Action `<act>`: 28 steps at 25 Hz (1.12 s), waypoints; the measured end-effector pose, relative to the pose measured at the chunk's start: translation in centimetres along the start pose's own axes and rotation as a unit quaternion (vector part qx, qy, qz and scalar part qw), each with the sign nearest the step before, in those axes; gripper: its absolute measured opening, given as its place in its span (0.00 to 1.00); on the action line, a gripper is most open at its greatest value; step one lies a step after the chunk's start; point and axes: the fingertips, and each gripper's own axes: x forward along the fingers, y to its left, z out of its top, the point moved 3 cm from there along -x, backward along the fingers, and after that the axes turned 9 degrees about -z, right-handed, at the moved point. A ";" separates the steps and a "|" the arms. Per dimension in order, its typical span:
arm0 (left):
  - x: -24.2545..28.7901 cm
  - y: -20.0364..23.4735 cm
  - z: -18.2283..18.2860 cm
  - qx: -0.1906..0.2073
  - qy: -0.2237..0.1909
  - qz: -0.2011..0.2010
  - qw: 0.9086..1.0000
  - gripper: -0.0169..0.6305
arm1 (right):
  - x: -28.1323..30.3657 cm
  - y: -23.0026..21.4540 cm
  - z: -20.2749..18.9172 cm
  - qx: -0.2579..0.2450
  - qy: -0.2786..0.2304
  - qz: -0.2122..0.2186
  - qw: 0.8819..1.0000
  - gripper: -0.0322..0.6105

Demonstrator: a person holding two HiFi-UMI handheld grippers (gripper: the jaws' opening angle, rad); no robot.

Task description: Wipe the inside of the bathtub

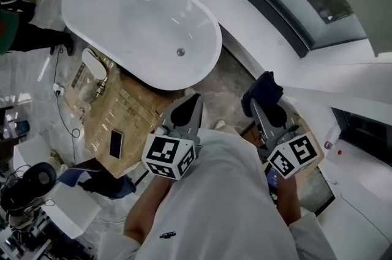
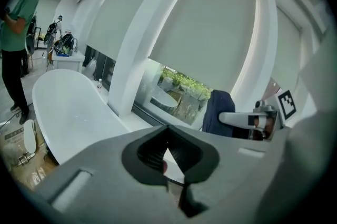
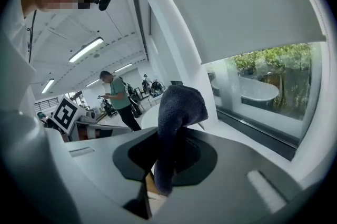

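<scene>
A pale marble floor (image 1: 37, 78) spreads around you, and the white oval bathtub (image 1: 122, 14) stands on it at the far left, its drain (image 1: 180, 52) showing at the end nearer to you; the tub's inside looks bare and glossy; a sheet of brown cardboard (image 1: 131, 112) lies under and just beside that near end, with a dark phone (image 1: 116, 144) flat on it; a person in a green top (image 2: 18, 33) stands at the far left beside the tub; your left claw (image 1: 187, 109) is held near your body, short of the tub's rim, over the edge of the cardboard, its jaws pressed together at the tips with nothing between them; your right claw (image 1: 260, 109) is to the right of it, well apart from the tub, and it is pinching a dark blue cloth (image 1: 266, 89); the cloth bunches up beyond the jaw tips and a fold of it hangs down between them; neither claw touches the tub, and the cloth is clear of it too; a white step (image 1: 269, 32) runs along the far right, past the tub.
</scene>
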 end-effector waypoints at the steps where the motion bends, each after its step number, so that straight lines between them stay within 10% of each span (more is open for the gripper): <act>1: -0.1 1.0 0.6 -0.003 -0.002 0.000 1.000 0.02 | 1.1 0.4 0.5 -0.003 0.003 0.000 1.000 0.13; 28: -3.6 14.8 4.6 -0.106 -0.095 0.069 0.987 0.02 | 16.5 8.7 6.4 -0.121 0.064 0.091 0.986 0.13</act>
